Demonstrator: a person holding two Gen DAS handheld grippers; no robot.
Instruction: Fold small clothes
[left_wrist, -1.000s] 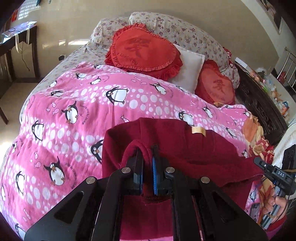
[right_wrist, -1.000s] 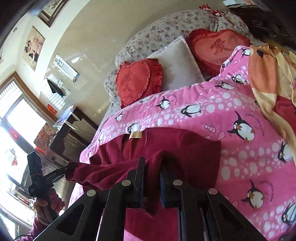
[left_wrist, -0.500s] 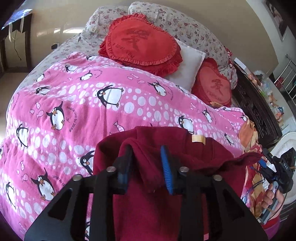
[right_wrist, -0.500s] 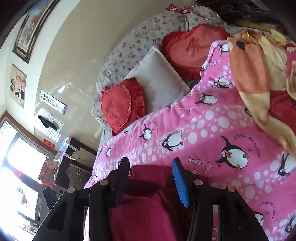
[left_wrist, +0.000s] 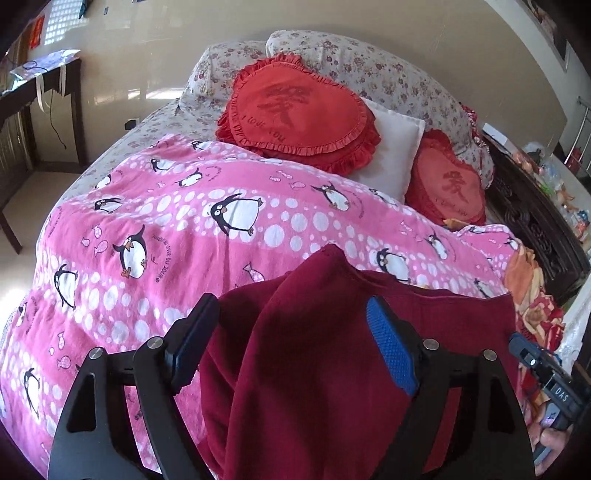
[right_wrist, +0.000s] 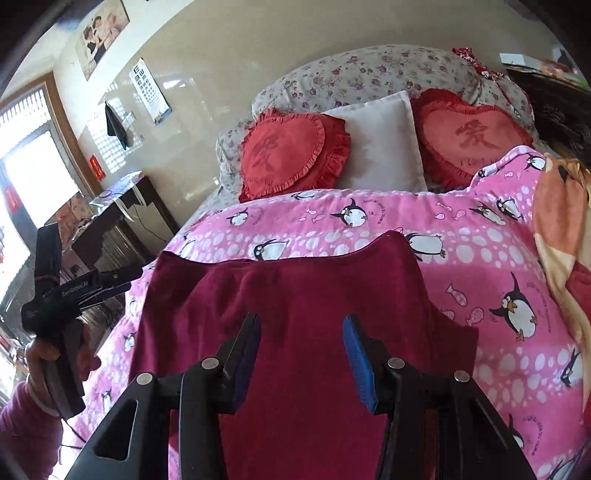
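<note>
A dark red garment (left_wrist: 317, 354) lies folded over on the pink penguin blanket (left_wrist: 177, 229); it also shows in the right wrist view (right_wrist: 295, 295). My left gripper (left_wrist: 291, 332) is open above the garment's left part, its jaws wide apart and holding nothing. My right gripper (right_wrist: 301, 343) is open above the garment's near middle, also empty. The left gripper shows at the left edge of the right wrist view (right_wrist: 81, 288), and the right gripper at the right edge of the left wrist view (left_wrist: 543, 369).
Two red heart cushions (left_wrist: 299, 110) (left_wrist: 447, 188), a white pillow (left_wrist: 391, 155) and floral pillows (left_wrist: 369, 62) lie at the bed's head. An orange patterned blanket (right_wrist: 565, 221) lies on the right. A dark desk (left_wrist: 37, 96) stands left, a dark cabinet (left_wrist: 535, 221) right.
Both grippers were shut on the garment's edge a second ago. They opened, let the cloth drop folded onto the blanket, and pulled back and up.
</note>
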